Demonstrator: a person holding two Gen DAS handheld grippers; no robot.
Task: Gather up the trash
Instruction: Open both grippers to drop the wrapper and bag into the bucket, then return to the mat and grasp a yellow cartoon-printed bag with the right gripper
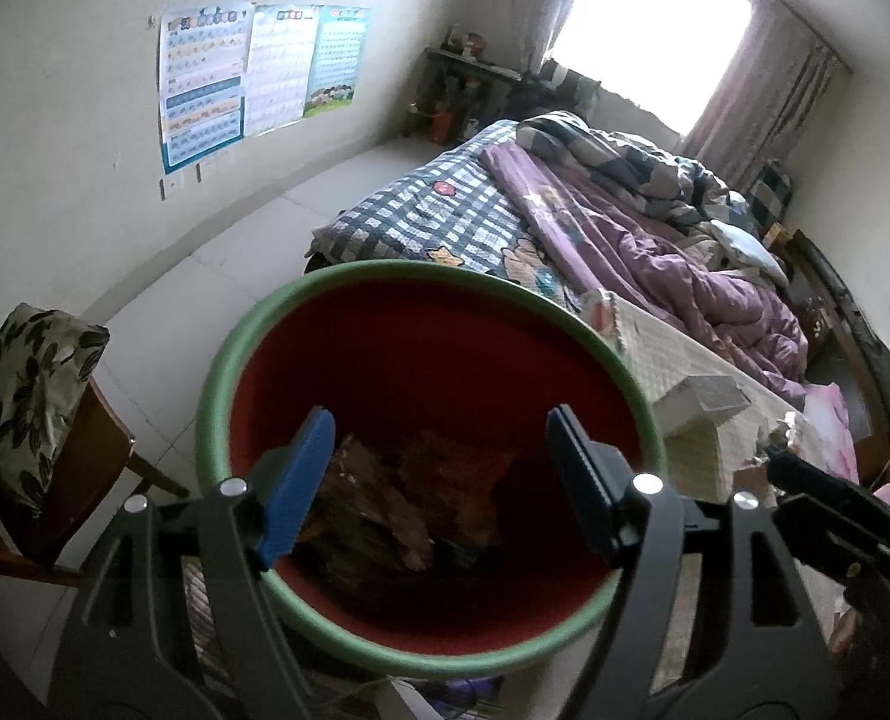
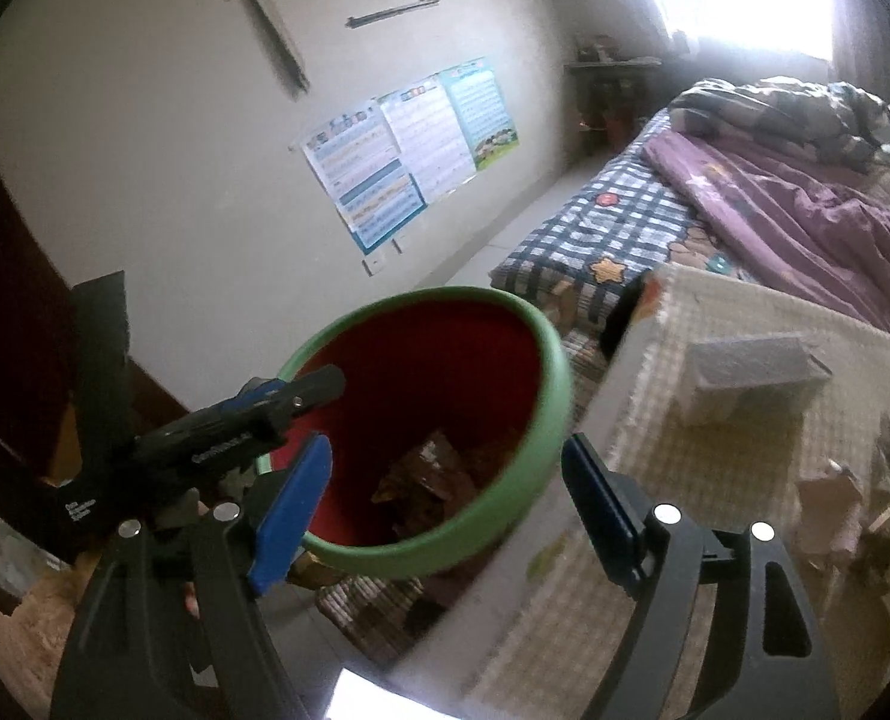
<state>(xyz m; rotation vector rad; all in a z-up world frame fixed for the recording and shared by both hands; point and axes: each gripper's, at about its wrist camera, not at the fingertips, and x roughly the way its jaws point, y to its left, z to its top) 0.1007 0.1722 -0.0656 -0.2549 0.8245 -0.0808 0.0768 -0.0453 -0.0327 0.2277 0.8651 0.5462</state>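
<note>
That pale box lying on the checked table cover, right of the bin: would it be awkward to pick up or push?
The pale box looks like thin card, so probably light and easily crushed. It lies flat on the checked table cover, so tipping or rolling seems unlikely. The woven-looking cover may drag or bunch under a push. The right tongs stand open and empty.

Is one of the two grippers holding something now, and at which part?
Nothing is held. The left gripper is open above the bin, and the right gripper is open beside it, with nothing between their fingers.
</note>
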